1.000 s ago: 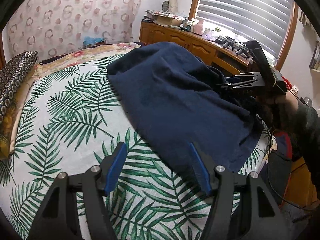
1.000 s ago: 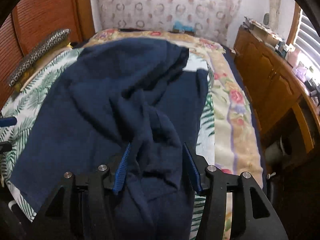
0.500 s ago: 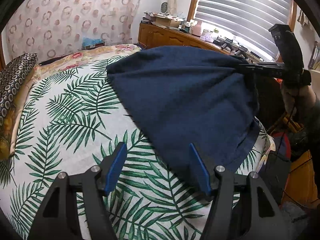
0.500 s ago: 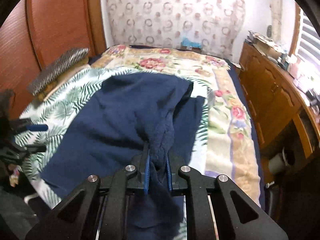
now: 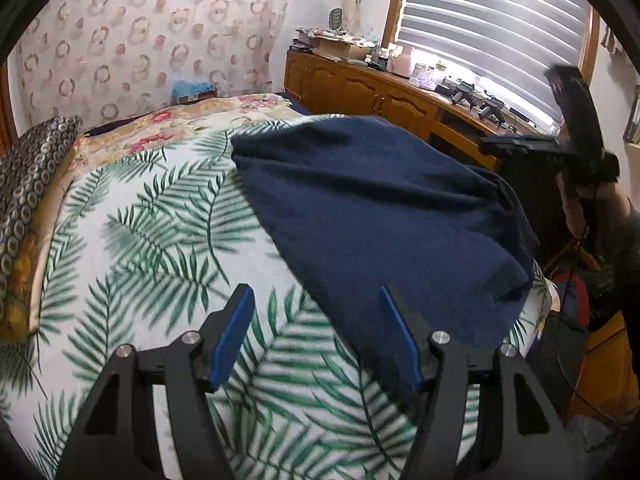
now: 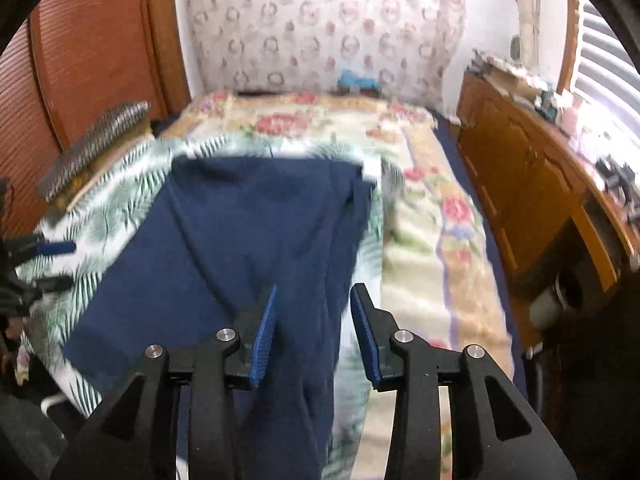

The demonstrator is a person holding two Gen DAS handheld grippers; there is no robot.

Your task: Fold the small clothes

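A navy blue garment (image 5: 380,216) lies spread over the right half of the palm-leaf bedspread (image 5: 160,240). My left gripper (image 5: 316,312) hovers open at the garment's near corner, its right finger over the cloth edge and nothing between the pads. In the right wrist view my right gripper (image 6: 314,304) hangs above the garment (image 6: 248,240). Its jaws are opening. A loose fold runs down between them and the pads do not press on it. From the left wrist view the right gripper (image 5: 486,142) shows above the garment's far side. The left gripper (image 6: 60,264) appears at the left edge.
A patterned pillow (image 5: 28,176) lies at the bed's left side. A wooden cabinet (image 5: 360,88) with clutter runs under the window on the right. A wooden wardrobe (image 6: 100,40) stands behind the bed. A floral sheet (image 6: 432,240) covers the bed's right strip. A person's hand (image 5: 576,200) holds the right gripper.
The right gripper shut on a fold of the garment and raised it, then its jaws parted and the cloth sagged back toward the bed. The left gripper stayed still.
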